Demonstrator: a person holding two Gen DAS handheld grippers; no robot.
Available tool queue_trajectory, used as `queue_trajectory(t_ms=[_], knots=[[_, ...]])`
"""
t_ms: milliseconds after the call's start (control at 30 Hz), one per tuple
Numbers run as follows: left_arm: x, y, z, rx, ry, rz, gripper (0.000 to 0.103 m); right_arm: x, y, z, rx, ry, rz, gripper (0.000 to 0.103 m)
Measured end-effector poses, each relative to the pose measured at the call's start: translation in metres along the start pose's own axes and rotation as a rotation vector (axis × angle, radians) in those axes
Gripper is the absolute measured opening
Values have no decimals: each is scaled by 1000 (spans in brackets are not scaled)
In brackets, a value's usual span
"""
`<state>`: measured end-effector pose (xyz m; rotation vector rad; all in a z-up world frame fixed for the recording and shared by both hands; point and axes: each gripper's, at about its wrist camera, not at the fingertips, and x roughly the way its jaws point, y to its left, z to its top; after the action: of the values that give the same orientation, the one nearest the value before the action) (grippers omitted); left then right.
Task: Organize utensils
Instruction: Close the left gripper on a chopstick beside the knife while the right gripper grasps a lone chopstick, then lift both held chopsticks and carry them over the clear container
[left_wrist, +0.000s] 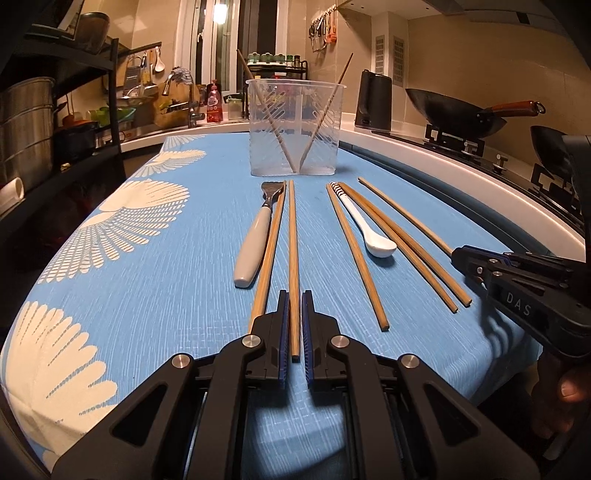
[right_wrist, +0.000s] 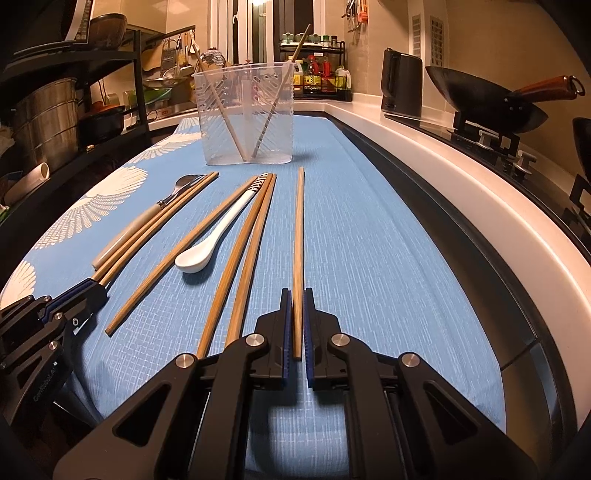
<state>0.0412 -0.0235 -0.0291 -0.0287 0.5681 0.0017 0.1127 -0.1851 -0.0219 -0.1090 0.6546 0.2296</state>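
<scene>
At the bottom centre of the left wrist view, the left hand-held gripper (left_wrist: 294, 325) is clamping the near end of a wooden chopstick (left_wrist: 293, 240) lying on the blue-clothed surface (left_wrist: 166, 295). The right hand-held gripper (right_wrist: 297, 321) is likewise pinching another chopstick (right_wrist: 298, 229) at bottom centre of its own view. A fork (left_wrist: 255, 240), a white spoon (left_wrist: 369, 229) and further chopsticks are lying in the middle of the frame, below the clear holder (left_wrist: 295, 129) that is standing at upper centre.
</scene>
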Motion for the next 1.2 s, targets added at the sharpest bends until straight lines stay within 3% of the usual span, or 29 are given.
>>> queue_trajectory(t_ms=[300, 400, 567, 933, 1200], knots=[[0, 0, 0, 5, -13, 8, 6, -1, 4, -1, -26, -15, 1, 5], [-8, -2, 8, 19, -72, 36, 6, -2, 2, 4, -23, -21, 10, 5], [-24, -1, 29, 29, -175, 58, 6, -16, 2, 15, -53, -94, -5, 5], [-48, -8, 60, 63, -325, 49, 6, -57, 9, 57, -107, -262, -41, 5], [-58, 8, 82, -8, -344, 16, 6, -75, 23, 79, -122, -361, -73, 5]])
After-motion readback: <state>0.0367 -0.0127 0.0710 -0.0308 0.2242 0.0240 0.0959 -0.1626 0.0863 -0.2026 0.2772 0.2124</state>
